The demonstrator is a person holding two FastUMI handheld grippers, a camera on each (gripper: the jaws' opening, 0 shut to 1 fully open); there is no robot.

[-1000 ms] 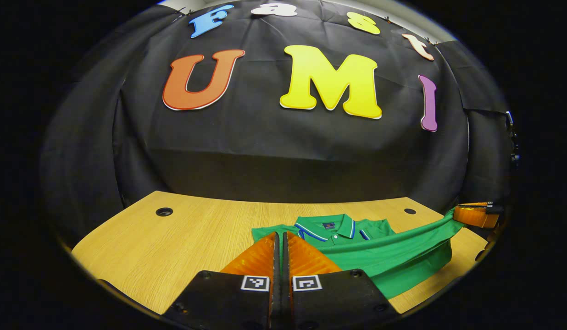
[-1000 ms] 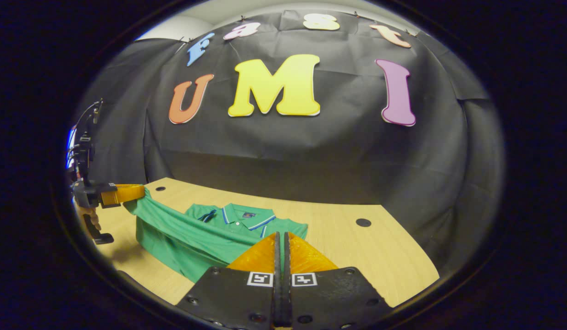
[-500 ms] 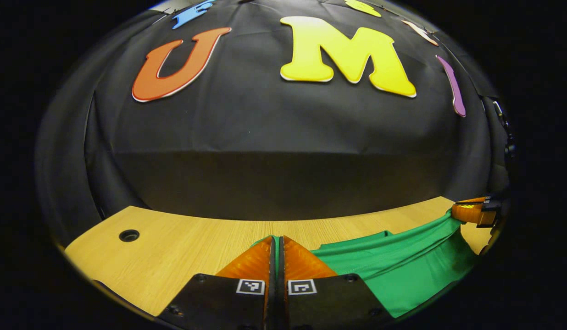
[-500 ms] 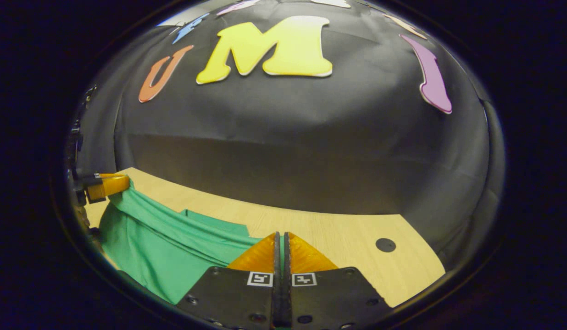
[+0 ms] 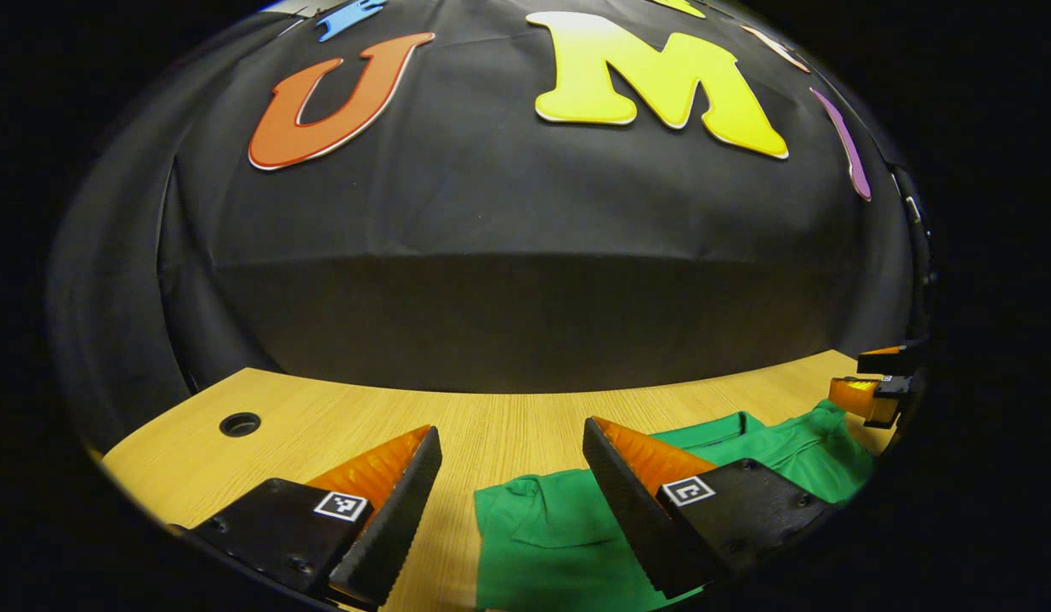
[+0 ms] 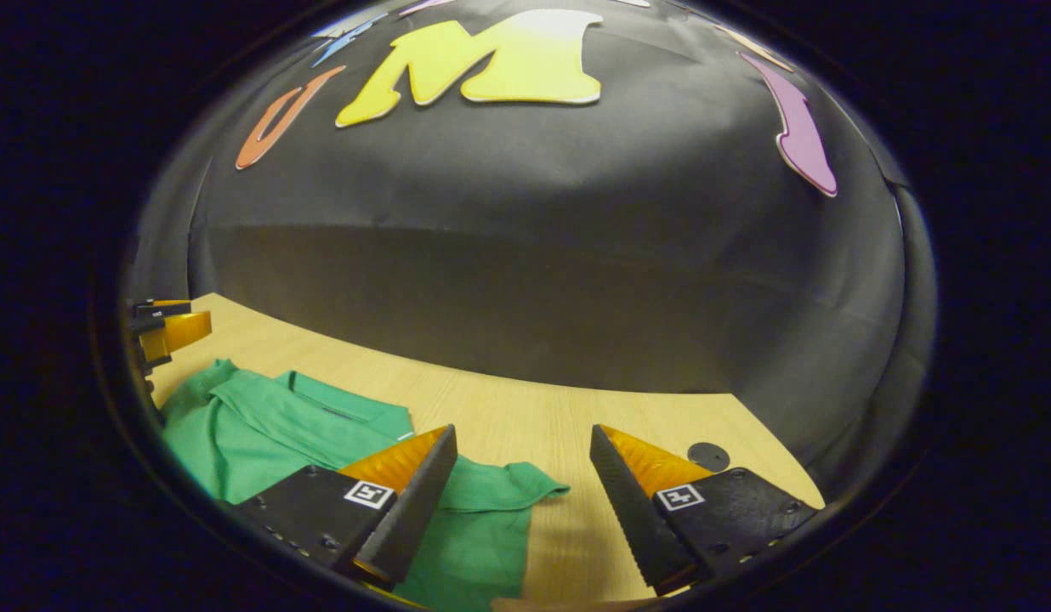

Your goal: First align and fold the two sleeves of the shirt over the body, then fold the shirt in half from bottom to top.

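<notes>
On the light wooden surface (image 5: 338,416) lies the green knit polo shirt (image 5: 568,527), folded and released. Left hand-held gripper (image 5: 513,476) stands with fingers wide apart just above its left edge; right hand-held gripper (image 6: 521,480), likewise spread, hangs over its right edge. The shirt's long axis runs between them, each equally near.

I see a light wood-grain counter (image 5: 508,416) with a round cable hole (image 5: 240,423), backed by the booth's creased black cloth wall (image 5: 525,255), dim lighting.
</notes>
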